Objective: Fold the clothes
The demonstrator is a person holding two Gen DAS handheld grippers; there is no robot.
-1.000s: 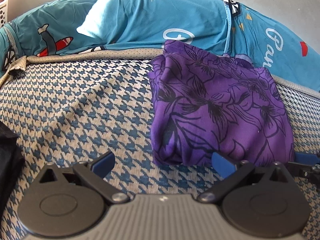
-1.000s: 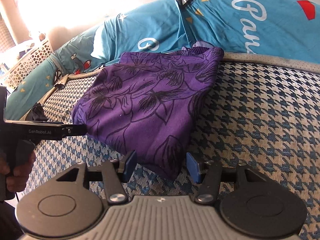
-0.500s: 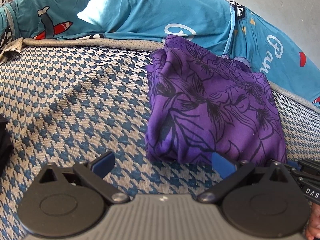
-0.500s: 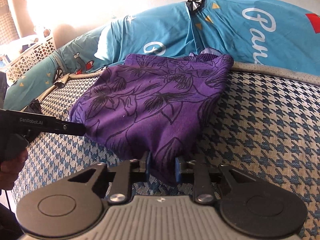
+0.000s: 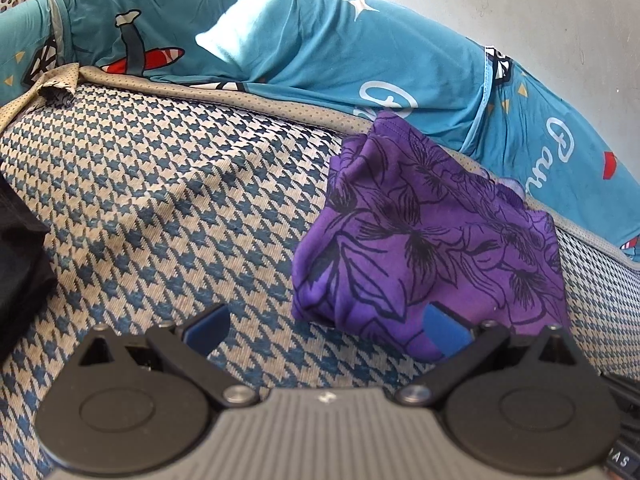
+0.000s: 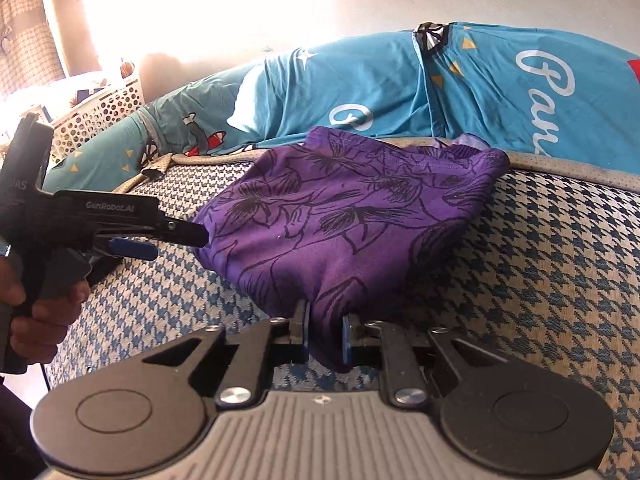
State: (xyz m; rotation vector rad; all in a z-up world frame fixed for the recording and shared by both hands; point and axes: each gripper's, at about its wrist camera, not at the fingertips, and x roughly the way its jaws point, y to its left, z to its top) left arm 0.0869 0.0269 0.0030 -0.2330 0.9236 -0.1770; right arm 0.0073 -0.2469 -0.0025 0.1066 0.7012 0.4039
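Observation:
A folded purple garment with black flower print (image 5: 432,240) (image 6: 352,216) lies on the blue-and-white houndstooth bed cover (image 5: 160,200). In the right wrist view my right gripper (image 6: 326,332) has its jaws closing, and both blue pads press on the garment's near corner, which bunches between them. My left gripper (image 5: 326,330) stands wide open at the garment's near left edge; its right pad (image 5: 444,332) lies against the cloth and its left pad rests over bare cover. Seen from the right wrist, the left gripper (image 6: 176,242) touches the garment's left corner with one fingertip; a hand holds it.
Teal printed bedding (image 5: 320,48) (image 6: 400,80) is heaped along the back by the wall. A black cloth (image 5: 20,272) lies at the left edge of the left wrist view. A white perforated basket (image 6: 100,108) stands beyond the bed at far left.
My right gripper's jaws went from wide apart around the garment's near corner to pinching it. The corner now bunches and rises a little. The left gripper rolled and shifted slightly, staying open.

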